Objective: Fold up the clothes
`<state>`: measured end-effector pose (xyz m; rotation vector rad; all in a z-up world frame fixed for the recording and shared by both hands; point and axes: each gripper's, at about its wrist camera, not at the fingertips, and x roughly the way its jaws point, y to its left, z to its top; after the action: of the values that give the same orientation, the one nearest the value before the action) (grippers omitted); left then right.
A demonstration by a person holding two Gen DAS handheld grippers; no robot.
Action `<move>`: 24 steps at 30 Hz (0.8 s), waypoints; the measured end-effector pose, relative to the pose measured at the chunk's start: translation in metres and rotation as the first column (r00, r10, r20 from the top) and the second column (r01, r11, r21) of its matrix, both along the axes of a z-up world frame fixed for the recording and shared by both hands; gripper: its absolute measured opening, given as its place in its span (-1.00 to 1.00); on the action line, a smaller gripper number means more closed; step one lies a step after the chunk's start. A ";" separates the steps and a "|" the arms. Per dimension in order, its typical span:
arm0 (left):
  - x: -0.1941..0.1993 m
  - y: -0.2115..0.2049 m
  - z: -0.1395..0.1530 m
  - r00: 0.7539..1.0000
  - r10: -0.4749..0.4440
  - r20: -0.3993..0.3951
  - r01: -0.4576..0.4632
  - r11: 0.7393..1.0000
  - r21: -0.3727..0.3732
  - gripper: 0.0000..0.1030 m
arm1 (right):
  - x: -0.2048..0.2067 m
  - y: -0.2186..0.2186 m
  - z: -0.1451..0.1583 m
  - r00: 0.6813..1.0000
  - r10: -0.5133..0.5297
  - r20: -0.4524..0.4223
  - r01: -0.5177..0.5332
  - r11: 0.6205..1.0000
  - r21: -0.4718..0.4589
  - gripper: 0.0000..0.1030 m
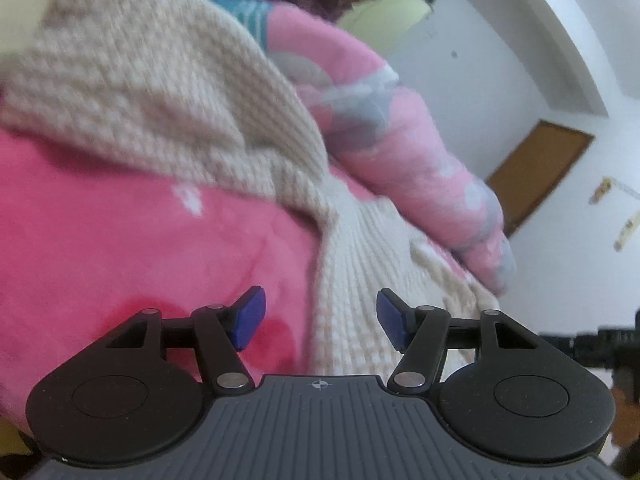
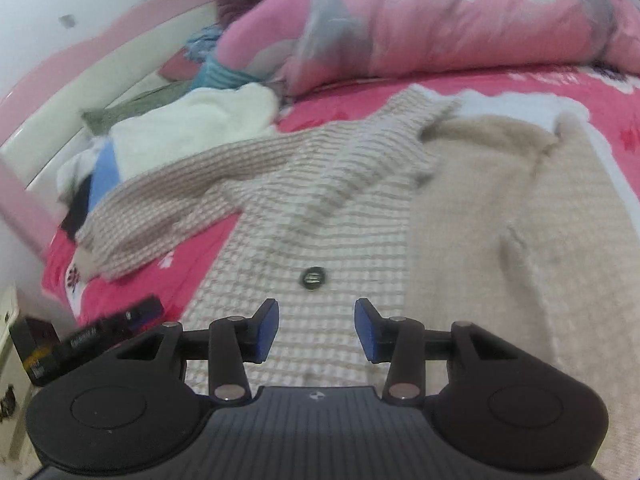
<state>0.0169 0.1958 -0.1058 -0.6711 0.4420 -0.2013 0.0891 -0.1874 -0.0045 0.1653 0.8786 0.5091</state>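
Item: checked knit cardigan [image 2: 320, 208], spread flat on my pink bedspread [image 2: 600, 104] for folding, one sleeve [image 2: 160, 200] thrown toward ten o'clock; dark button [image 2: 312, 278] at twelve o'clock of my right gripper [image 2: 317, 330]. Both grippers empty, fingers parted, ready for a fresh hold; left gripper [image 1: 320, 320] hovers over the knit's edge.

- The left gripper [image 1: 320, 318] has a dark grey ribbed body with a small white crosshair mark at its front edge.
- Two round black discs flank that body, each with a shallow circular recess.
- Black link arms join at silver rivets and carry flat blue pads [image 1: 250, 318].
- The right gripper [image 2: 316, 328] is built the same: ribbed grey body, crosshair mark, black discs, silver rivets.
- Its fingertips [image 2: 267, 330] are also blue, slightly rounded at the corners.
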 end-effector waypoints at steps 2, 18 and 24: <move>-0.003 0.009 0.011 0.996 0.079 0.035 -0.079 0.997 -0.001 0.23 | -0.002 0.015 0.006 0.999 0.039 0.033 -0.039 0.999 0.000 -0.13; 0.011 0.070 0.032 0.827 0.499 0.257 -0.561 0.711 0.425 0.94 | 0.018 0.175 -0.005 0.915 0.337 0.222 -0.326 0.941 -0.087 -0.08; 0.031 0.108 0.028 0.901 0.385 0.201 -0.433 0.835 0.339 0.57 | 0.018 0.146 -0.049 0.963 0.257 0.081 -0.255 0.966 -0.036 -0.08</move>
<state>0.0483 0.3039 -0.0777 -0.3559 0.1964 0.2487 0.1073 -0.0415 -0.0534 0.0058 0.8267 0.7416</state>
